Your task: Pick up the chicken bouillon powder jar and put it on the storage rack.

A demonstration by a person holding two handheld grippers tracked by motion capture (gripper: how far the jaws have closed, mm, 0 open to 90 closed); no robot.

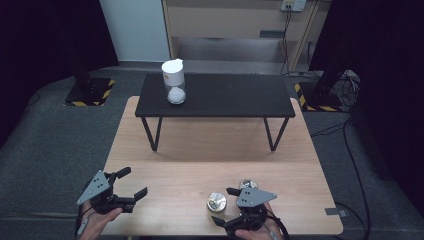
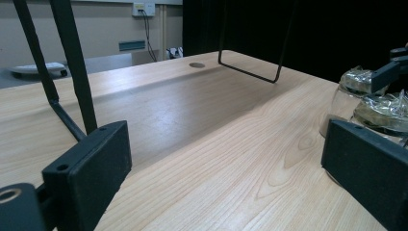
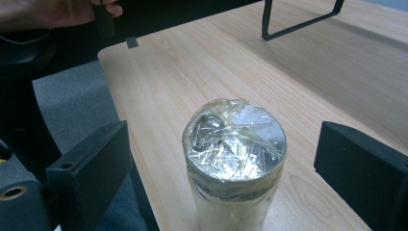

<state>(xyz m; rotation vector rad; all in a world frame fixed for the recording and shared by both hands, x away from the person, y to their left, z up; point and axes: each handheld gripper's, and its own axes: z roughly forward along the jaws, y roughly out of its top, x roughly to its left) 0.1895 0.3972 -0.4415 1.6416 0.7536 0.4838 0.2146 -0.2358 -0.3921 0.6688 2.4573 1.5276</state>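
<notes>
A glass jar (image 1: pixel 216 201) with crinkled clear film over its mouth stands near the wooden table's front edge. My right gripper (image 1: pixel 224 205) is open around it. In the right gripper view the jar (image 3: pixel 234 159) sits between the two pads of my right gripper (image 3: pixel 226 161), with a gap on each side. A second film-covered jar (image 1: pixel 246 184) stands just behind it. My left gripper (image 1: pixel 132 182) is open at the front left, nothing between its jaws. The left gripper view has my left gripper (image 2: pixel 231 168) over bare wood, with both jars (image 2: pixel 382 113) off to the right.
A low black table (image 1: pixel 240 97) stands on the far half of the wooden table (image 1: pixel 190 150). It carries a tall jar with a white lid (image 1: pixel 174 82). Its thin legs (image 2: pixel 72 72) rise ahead of the left gripper. Dark curtains flank the scene.
</notes>
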